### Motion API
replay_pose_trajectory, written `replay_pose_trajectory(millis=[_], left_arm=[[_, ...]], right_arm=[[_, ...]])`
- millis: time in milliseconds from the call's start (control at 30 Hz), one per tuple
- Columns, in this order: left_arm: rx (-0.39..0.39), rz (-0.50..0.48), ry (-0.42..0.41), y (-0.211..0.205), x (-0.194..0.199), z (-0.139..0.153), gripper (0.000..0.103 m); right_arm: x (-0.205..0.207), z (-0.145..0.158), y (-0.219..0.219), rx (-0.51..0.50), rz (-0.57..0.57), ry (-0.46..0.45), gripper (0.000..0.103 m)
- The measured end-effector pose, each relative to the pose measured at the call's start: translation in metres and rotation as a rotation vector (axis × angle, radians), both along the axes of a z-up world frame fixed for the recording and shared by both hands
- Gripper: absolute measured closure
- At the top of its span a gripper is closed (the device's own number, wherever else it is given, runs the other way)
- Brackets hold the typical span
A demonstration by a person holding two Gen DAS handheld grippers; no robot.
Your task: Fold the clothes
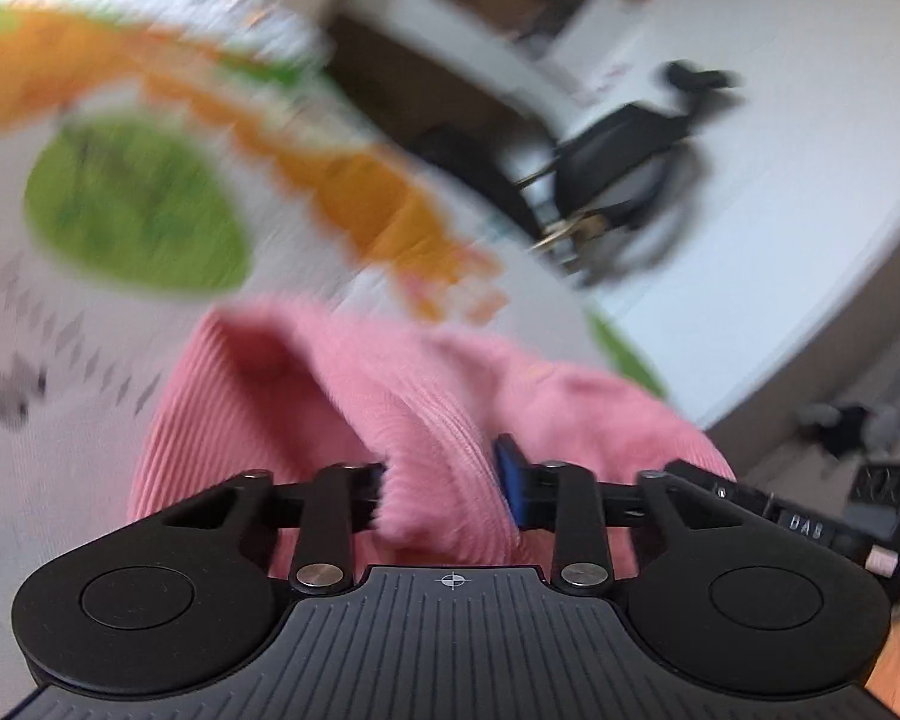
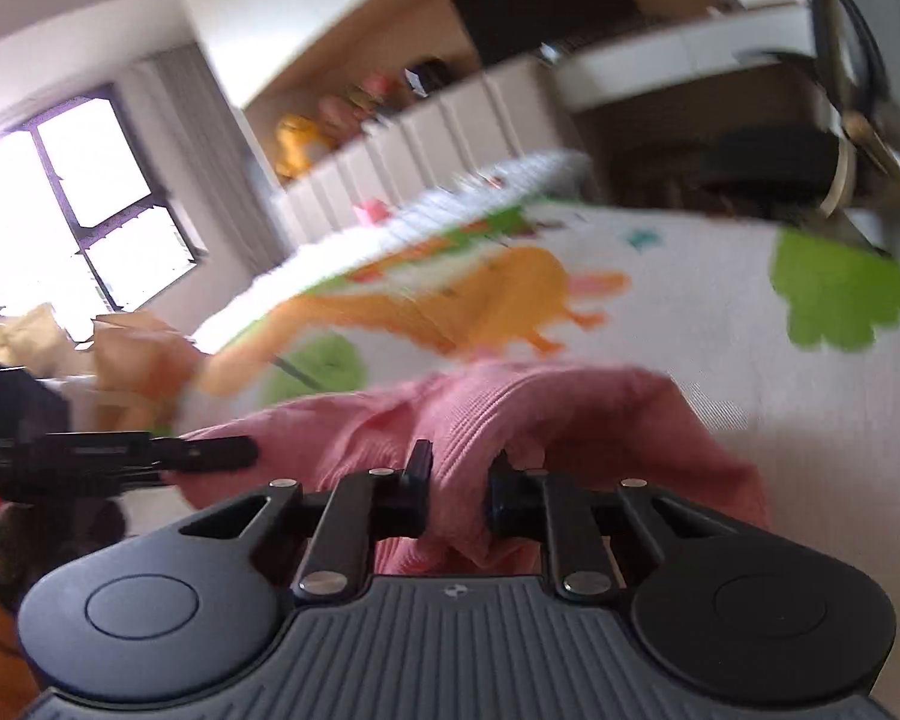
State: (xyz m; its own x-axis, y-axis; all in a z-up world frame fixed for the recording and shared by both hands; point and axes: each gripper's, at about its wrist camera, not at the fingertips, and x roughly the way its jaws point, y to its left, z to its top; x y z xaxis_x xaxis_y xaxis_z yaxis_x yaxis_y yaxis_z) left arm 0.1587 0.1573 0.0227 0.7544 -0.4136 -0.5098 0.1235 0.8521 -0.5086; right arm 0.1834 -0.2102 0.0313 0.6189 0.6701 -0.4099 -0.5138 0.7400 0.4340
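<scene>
- Two grippers, one pink ribbed garment (image 1: 306,396): my left gripper (image 1: 444,480) pinches a bunched fold of it between its pads.
- My right gripper (image 2: 457,483) clamps another fold of the same cloth.
- The garment hangs gathered over a dinosaur-print bedspread (image 2: 660,312), both views blurred.
</scene>
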Motion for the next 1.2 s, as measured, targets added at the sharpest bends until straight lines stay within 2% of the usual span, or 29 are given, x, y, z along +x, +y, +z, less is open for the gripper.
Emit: replay_pose_trajectory(millis=[33, 100, 167, 233, 300, 367, 400, 433, 467, 500, 533, 600, 700, 800, 833, 933, 1067, 1167, 1200], left_arm=[[0.015, -0.016, -0.024, -0.001, -0.008, 0.008, 0.073], [0.04, -0.029, -0.021, -0.001, -0.021, 0.009, 0.071], [0.092, -0.018, 0.031, -0.004, -0.027, -0.004, 0.069], [0.157, 0.006, 0.099, -0.007, -0.027, -0.024, 0.055], [0.152, 0.032, 0.132, -0.003, -0.025, -0.034, 0.049], [0.136, 0.046, 0.1, 0.005, -0.026, -0.025, 0.048], [0.152, 0.047, 0.061, 0.007, -0.029, -0.016, 0.038], [0.173, 0.047, 0.013, 0.008, -0.033, -0.005, 0.024], [0.193, 0.048, -0.043, 0.008, -0.038, 0.006, 0.018], [0.203, 0.048, -0.095, 0.007, -0.042, 0.015, 0.01], [0.207, 0.044, -0.129, 0.006, -0.043, 0.02, 0.009], [0.212, 0.038, -0.155, 0.003, -0.04, 0.023, 0.009], [0.199, 0.039, -0.041, -0.006, -0.017, -0.004, 0.012], [0.168, -0.006, 0.035, -0.016, 0.002, -0.032, 0.014], [0.164, -0.017, 0.046, -0.019, 0.008, -0.039, 0.014], [0.212, -0.015, 0.044, -0.026, 0.013, -0.045, 0.013], [0.264, -0.01, 0.029, -0.03, 0.012, -0.046, 0.01], [0.262, -0.01, 0.024, -0.028, 0.011, -0.049, 0.01], [0.262, -0.01, 0.023, -0.028, 0.011, -0.048, 0.009]], right_arm=[[-0.009, 0.004, -0.003, -0.008, 0.012, -0.011, 0.086], [-0.019, -0.002, -0.003, -0.054, 0.019, -0.004, 0.086], [-0.023, -0.023, 0.005, -0.145, 0.009, 0.015, 0.085], [-0.022, -0.046, 0.016, -0.25, -0.009, 0.013, 0.079], [-0.022, -0.052, 0.018, -0.267, -0.008, -0.016, 0.075], [-0.024, -0.034, 0.017, -0.295, -0.014, -0.085, 0.07], [-0.025, -0.025, 0.016, -0.308, -0.017, -0.119, 0.064], [-0.027, -0.016, 0.016, -0.322, -0.02, -0.153, 0.06], [-0.028, -0.007, 0.015, -0.336, -0.024, -0.187, 0.056], [-0.029, 0.002, 0.015, -0.35, -0.026, -0.222, 0.047], [-0.028, 0.008, 0.02, -0.366, -0.02, -0.264, 0.04], [-0.022, 0.012, 0.033, -0.403, 0.0, -0.311, 0.038], [-0.012, -0.006, 0.064, -0.455, 0.084, -0.293, 0.038], [-0.009, -0.041, 0.103, -0.565, 0.176, -0.284, 0.036], [-0.011, -0.052, 0.111, -0.59, 0.183, -0.309, 0.032], [-0.012, -0.051, 0.115, -0.586, 0.177, -0.321, 0.026], [-0.011, -0.038, 0.101, -0.55, 0.177, -0.27, 0.023], [-0.012, -0.017, 0.086, -0.479, 0.143, -0.28, 0.01], [-0.006, -0.012, 0.081, -0.427, 0.113, -0.264, 0.0]])
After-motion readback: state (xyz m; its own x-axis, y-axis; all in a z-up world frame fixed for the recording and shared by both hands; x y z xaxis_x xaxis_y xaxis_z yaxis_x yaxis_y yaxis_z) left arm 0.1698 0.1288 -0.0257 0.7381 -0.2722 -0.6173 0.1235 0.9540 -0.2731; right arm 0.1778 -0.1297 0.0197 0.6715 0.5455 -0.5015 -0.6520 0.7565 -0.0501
